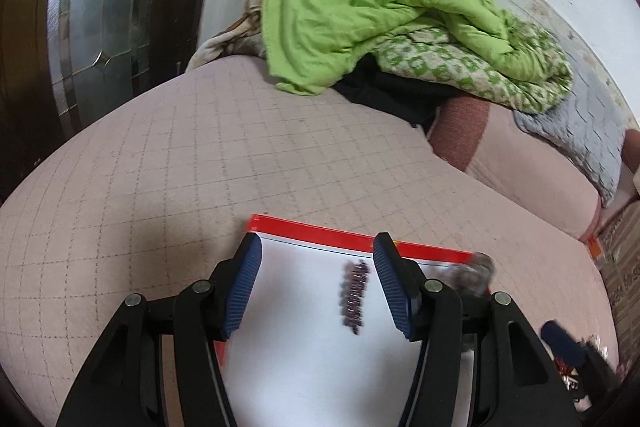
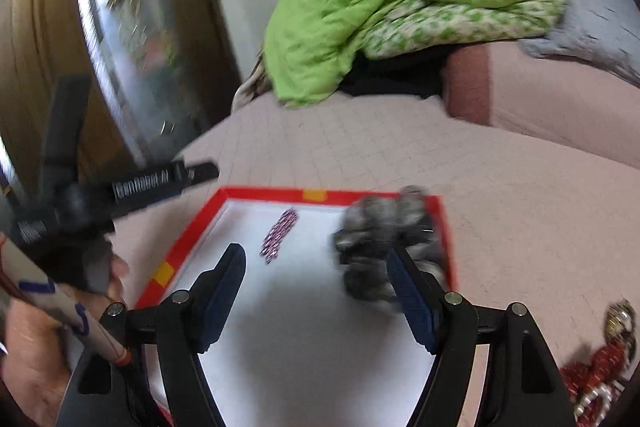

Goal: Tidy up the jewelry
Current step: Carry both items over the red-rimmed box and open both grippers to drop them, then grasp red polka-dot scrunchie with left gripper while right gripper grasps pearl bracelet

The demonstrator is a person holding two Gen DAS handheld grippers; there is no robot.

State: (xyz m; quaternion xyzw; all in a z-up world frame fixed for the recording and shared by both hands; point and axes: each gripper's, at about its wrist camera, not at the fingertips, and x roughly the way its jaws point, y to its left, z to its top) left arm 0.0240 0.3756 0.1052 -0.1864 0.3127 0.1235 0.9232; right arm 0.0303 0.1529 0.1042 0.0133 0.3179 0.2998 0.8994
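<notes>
Over a white tray with a red rim (image 1: 360, 241), lying on a pink quilted bed (image 1: 180, 163), both claws hang spread with nothing between their blue pads. Left claw (image 1: 318, 287): jaws about half apart, framing a short purple beaded bracelet (image 1: 354, 301) that lies flat on the tray floor, untouched by either pad. Right claw (image 2: 316, 293): jaws wide apart and empty; its right finger stands in front of a grey furry scrunchie (image 2: 384, 227) in the tray's far right corner, and whether the two touch cannot be told through the blur. The bracelet (image 2: 279, 235) lies left of the scrunchie, apart from it. From the right wrist view the left claw's black body (image 2: 120, 187) crosses the tray's left edge, with a hand (image 2: 24, 347) and a patterned sleeve below it. Outside the tray, at the right, a heap of red and gold jewelry (image 2: 600, 367) rests on the bed, cut off by the frame edge. A green quilt (image 1: 380, 15) is piled at the far end of the bed. Motion blur softens the scrunchie (image 1: 474, 273) and the beads.
</notes>
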